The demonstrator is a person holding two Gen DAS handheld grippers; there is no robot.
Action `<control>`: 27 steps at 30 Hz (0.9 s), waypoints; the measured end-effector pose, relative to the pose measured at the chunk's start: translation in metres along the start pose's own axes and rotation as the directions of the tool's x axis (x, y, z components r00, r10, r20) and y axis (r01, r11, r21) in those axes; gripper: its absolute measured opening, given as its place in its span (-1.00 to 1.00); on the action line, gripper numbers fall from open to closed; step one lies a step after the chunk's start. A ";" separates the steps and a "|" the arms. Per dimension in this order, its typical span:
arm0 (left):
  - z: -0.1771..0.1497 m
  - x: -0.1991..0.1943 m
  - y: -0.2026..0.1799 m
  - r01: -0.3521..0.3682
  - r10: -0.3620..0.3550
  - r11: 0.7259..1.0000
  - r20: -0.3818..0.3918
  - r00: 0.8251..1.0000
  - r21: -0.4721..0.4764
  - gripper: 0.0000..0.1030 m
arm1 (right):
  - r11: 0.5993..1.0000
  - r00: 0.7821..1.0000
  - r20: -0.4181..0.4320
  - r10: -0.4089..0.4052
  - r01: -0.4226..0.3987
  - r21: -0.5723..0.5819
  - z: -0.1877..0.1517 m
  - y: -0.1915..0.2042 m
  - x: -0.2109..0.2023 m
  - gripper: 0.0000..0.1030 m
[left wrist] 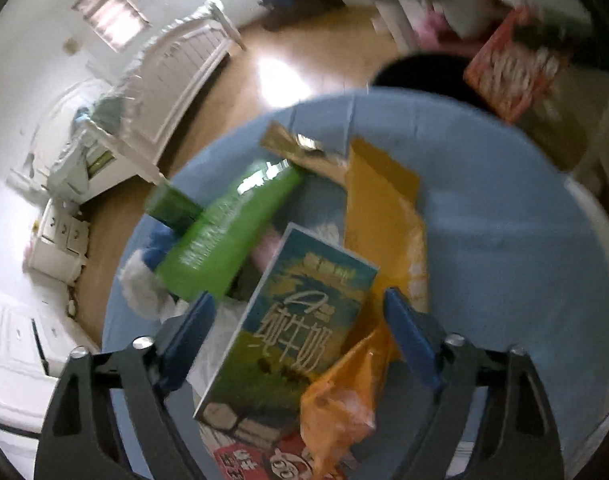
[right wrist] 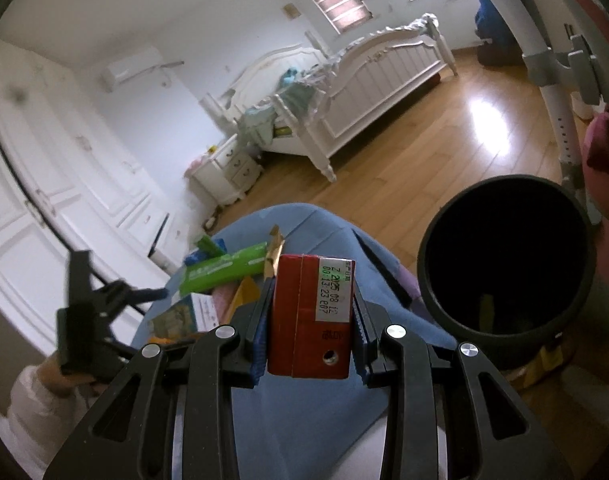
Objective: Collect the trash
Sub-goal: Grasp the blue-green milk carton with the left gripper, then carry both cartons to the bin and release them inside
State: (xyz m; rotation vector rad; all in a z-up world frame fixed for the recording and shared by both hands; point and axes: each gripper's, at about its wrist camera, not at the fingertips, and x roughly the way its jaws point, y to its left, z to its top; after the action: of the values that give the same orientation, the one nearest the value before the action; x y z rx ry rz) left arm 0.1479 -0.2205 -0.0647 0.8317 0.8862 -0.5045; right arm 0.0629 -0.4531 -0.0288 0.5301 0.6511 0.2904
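Two hand-held grippers were at work over the blue-covered tabletop (left wrist: 504,220). Left hand-held gripper (left wrist: 300,316): jaws spread wide, holding nothing, poised over the litter pile. Between its fingers lay a milk carton (left wrist: 300,320), flat on the cloth, though I could not tell whether the pads touched it. Beside the carton, an orange wrapper (left wrist: 384,216); further left, a green box (left wrist: 228,232) and a crumpled white tissue (left wrist: 140,284). Blur made smaller scraps unreadable.

Right hand-held gripper (right wrist: 310,320): closed firmly on a red carton (right wrist: 308,320), lifted clear of the cloth. Black bin (right wrist: 504,264) stood just right of the tabletop, mouth open, some scraps visible at its bottom.

Judged step: carrying the red carton to the bin. Next move would call for swinging right until the carton hung over the bin's mouth, then releasing. Left would then need to close on the milk carton.
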 end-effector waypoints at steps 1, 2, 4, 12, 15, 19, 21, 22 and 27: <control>0.001 0.002 0.001 -0.002 0.002 1.000 -0.012 1.000 -0.006 0.17 | 1.000 1.000 -0.004 0.002 -0.002 0.001 0.000 0.001 0.002 -0.34; 0.000 0.004 0.006 0.000 0.000 0.999 -0.005 1.000 -0.037 0.03 | 1.000 1.000 -0.007 0.004 -0.004 -0.002 0.001 0.001 0.001 -0.34; -0.002 -0.001 0.018 0.038 -0.036 0.993 0.024 0.999 -0.113 -0.02 | 1.000 1.000 -0.013 0.004 -0.004 -0.011 0.001 0.004 0.004 -0.34; 0.033 -0.102 0.064 0.268 -0.085 0.885 0.434 0.897 -0.380 -0.04 | 1.000 0.998 0.059 0.006 -0.004 -0.026 0.030 0.005 0.006 -0.34; 0.073 -0.112 0.061 0.452 -0.193 0.804 0.549 0.813 -0.386 -0.04 | 0.998 0.985 0.160 -0.056 0.060 -0.019 0.062 -0.005 -0.005 -0.34; 0.135 -0.073 0.028 0.653 -0.393 0.665 0.573 0.719 -0.363 -0.03 | 0.973 0.951 0.209 -0.230 0.231 0.016 0.093 -0.042 -0.002 -0.34; 0.163 -0.035 0.006 0.693 -0.465 0.622 0.540 0.702 -0.364 -0.03 | 0.955 0.939 0.172 -0.296 0.289 0.068 0.100 -0.076 0.011 -0.34; 0.173 -0.016 -0.003 0.706 -0.494 0.599 0.520 0.697 -0.377 -0.03 | 0.946 0.936 0.143 -0.320 0.308 0.102 0.100 -0.097 0.019 -0.34; 0.204 0.059 -0.035 0.724 -0.580 0.510 0.436 0.688 -0.464 -0.03 | 0.915 0.926 0.040 -0.375 0.363 0.174 0.086 -0.161 0.048 -0.34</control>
State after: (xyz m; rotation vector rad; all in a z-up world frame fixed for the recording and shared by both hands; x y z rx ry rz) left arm 0.2525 -0.4084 -0.0550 -0.2213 1.0584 -0.9002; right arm 0.1695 -0.5991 -0.0833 0.5598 0.6933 -0.1413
